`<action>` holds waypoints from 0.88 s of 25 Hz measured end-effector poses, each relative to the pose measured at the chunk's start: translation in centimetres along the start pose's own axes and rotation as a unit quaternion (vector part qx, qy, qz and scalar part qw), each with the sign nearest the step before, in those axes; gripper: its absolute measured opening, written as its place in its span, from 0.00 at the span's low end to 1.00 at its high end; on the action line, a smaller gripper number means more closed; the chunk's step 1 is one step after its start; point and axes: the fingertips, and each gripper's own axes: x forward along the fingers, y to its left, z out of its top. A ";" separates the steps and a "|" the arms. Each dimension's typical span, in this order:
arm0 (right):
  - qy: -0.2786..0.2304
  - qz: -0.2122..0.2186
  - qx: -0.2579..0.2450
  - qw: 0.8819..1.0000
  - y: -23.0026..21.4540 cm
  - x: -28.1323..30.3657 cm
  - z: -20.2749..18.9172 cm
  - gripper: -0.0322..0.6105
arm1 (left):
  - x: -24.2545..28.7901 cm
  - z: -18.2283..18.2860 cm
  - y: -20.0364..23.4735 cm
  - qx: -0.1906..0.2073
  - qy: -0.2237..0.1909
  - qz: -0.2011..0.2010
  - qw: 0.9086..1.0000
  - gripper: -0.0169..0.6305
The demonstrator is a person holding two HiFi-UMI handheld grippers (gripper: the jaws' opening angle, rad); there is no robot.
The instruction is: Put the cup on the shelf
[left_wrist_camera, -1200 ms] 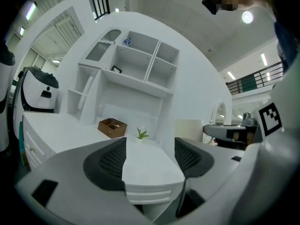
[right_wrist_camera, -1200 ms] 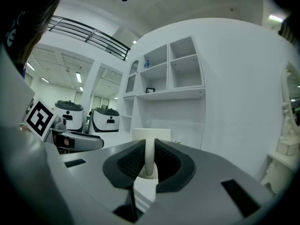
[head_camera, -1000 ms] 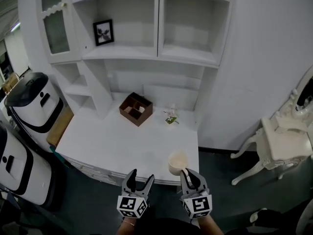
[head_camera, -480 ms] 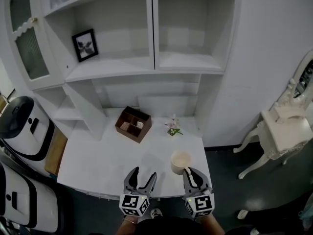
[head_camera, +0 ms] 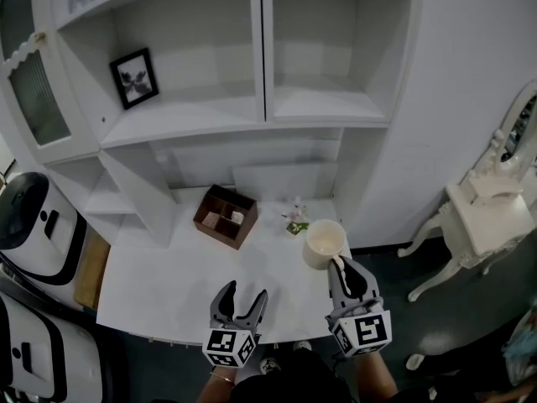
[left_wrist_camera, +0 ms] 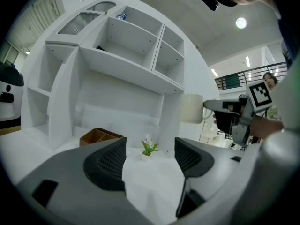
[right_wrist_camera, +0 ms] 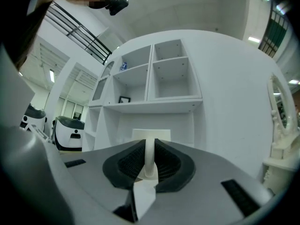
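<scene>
Left gripper (head_camera: 243, 293) released, empty, over desk (head_camera: 180, 267) at its 6 o'clock edge. Box (head_camera: 224, 215) at its 11 o'clock. Right gripper (head_camera: 342, 269) clenched on cup (head_camera: 324, 243) handle; cup in air above desk's 3 o'clock edge, below shelf (head_camera: 323, 107).

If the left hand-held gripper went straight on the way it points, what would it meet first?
Most likely the small potted plant on the desk, centred between the left hand-held gripper's open jaws; nothing nearer shows, though depth is unclear.

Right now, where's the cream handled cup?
Head view, right: the right gripper holds the cream cup by its handle over the white desk's right edge.
</scene>
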 end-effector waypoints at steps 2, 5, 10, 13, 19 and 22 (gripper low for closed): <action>-0.023 0.003 0.008 1.000 -1.2 0.9 2.9 0.14 | 0.4 0.6 -0.1 -0.003 -0.002 -0.001 1.000 0.50; -0.062 0.017 0.018 0.998 -2.7 2.4 7.5 0.14 | 1.0 1.5 0.0 -0.014 -0.007 0.000 1.000 0.50; -0.115 0.045 -0.002 0.992 -4.7 5.3 15.3 0.14 | 2.4 2.6 -0.1 -0.015 -0.005 0.008 1.000 0.50; -0.132 0.058 -0.021 0.989 -5.6 7.3 19.4 0.14 | 3.2 3.0 -0.4 -0.011 -0.005 0.008 1.000 0.50; -0.128 0.086 -0.025 0.988 -6.9 12.3 24.9 0.14 | 4.1 3.9 0.0 -0.013 -0.015 0.016 1.000 0.50; -0.108 0.090 -0.013 0.990 -7.4 14.9 26.0 0.14 | 4.1 3.9 0.6 -0.015 -0.015 0.025 0.999 0.50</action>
